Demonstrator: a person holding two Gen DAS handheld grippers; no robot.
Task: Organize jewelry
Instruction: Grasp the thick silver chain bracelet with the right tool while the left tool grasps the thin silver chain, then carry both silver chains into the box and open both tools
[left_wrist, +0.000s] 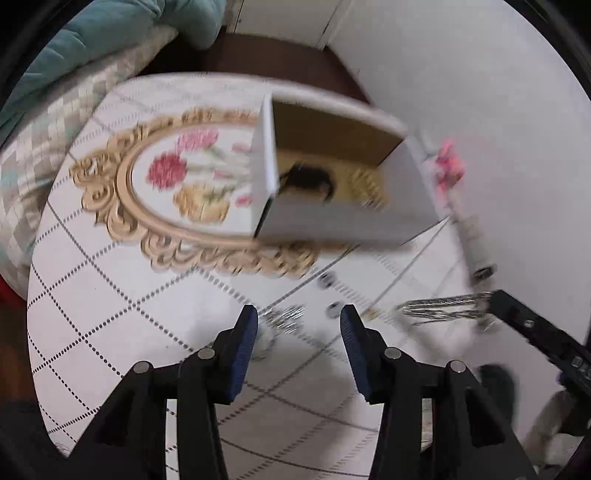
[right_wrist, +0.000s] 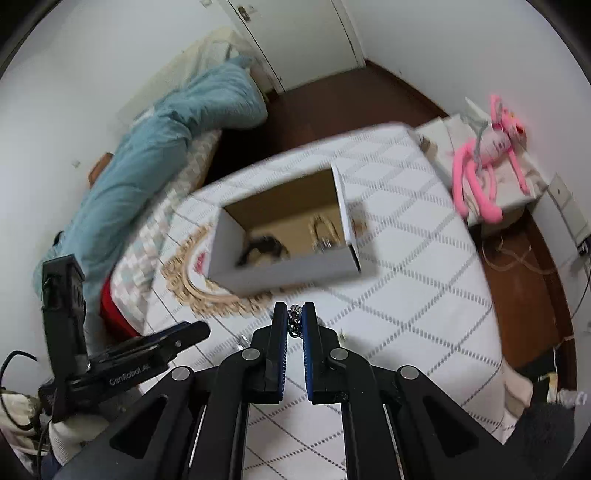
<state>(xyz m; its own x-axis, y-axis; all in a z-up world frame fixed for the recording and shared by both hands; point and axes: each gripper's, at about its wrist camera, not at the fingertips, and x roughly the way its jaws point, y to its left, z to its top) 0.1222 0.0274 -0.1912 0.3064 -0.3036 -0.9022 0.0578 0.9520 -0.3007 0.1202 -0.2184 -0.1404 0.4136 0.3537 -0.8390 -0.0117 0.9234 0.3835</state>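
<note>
A white open cardboard box (left_wrist: 332, 218) (right_wrist: 280, 269) stands on the table; inside lie a dark bracelet (left_wrist: 306, 179) (right_wrist: 264, 249) and a gold chain (left_wrist: 367, 188) (right_wrist: 323, 230). My right gripper (right_wrist: 295, 317) is shut on a silver chain (right_wrist: 294, 321), held above the table near the box; in the left wrist view the chain (left_wrist: 443, 308) hangs stretched from the right gripper's tip. My left gripper (left_wrist: 299, 328) is open and empty, low over the table. A silver jewelry piece (left_wrist: 286, 317) and two small studs (left_wrist: 327, 280) lie on the cloth just ahead of it.
A white dotted-grid tablecloth (right_wrist: 406, 280) with a gold floral medallion (left_wrist: 155, 192) covers the table. A pink plush toy (right_wrist: 487, 162) lies on a white stand at the right. A bed with a teal duvet (right_wrist: 155, 155) is at the left. Dark wood floor lies beyond.
</note>
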